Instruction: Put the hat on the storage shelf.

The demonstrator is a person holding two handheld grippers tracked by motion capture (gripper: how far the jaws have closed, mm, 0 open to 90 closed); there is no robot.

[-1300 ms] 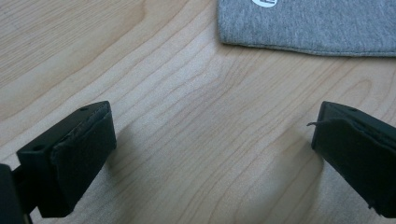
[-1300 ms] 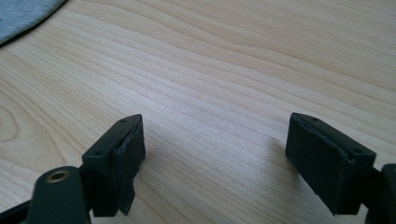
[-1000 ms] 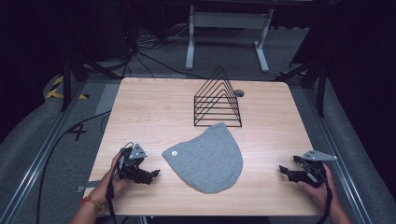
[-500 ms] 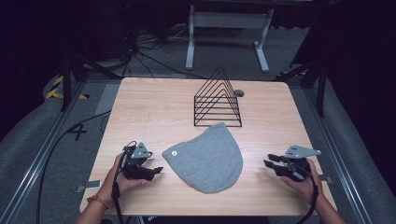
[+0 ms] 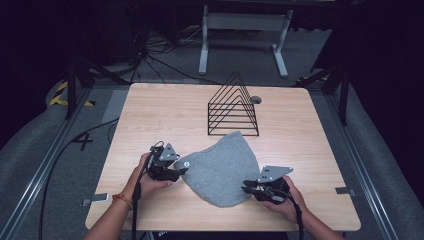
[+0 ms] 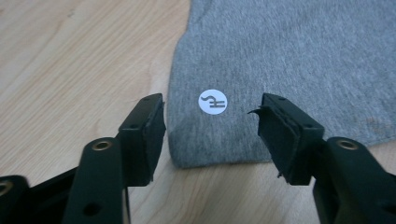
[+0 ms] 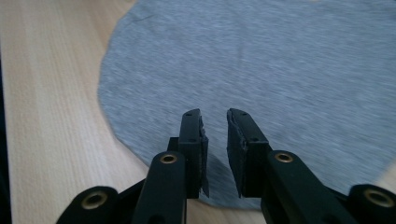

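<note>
Grey knitted fabric, a flat rounded beanie-shaped cloth [image 5: 222, 170], is lying spread on the pale wooden table [image 5: 160, 105], near the person's edge and just in front of the black wire triangular rack [image 5: 233, 107], whose base its pointed end is nearly touching. Both grippers are coming at it from opposite sides, probably so the cloth can be lifted evenly or folded without bunching.

The left gripper [image 6: 212, 128] is sitting low at the cloth's squared corner, where a small round white sticker [image 6: 212, 101] is marking the fabric. Its jaws have just been closing and are now standing half apart, one over bare wood beside the hem, the other over the fabric, so the corner is lying between them; the pads are not pressing on it, so nothing is gripped there.

The right gripper [image 7: 215, 140] is hovering over the rounded edge on the other side, its jaws having just been narrowing to a slim gap. From the right gripper view the gap appears empty, with the fabric lying beneath rather than pinched, so I am judging it as not yet gripping.

Going for edges rather than the middle makes sense: thin cloth is easiest to catch at a hem.
</note>
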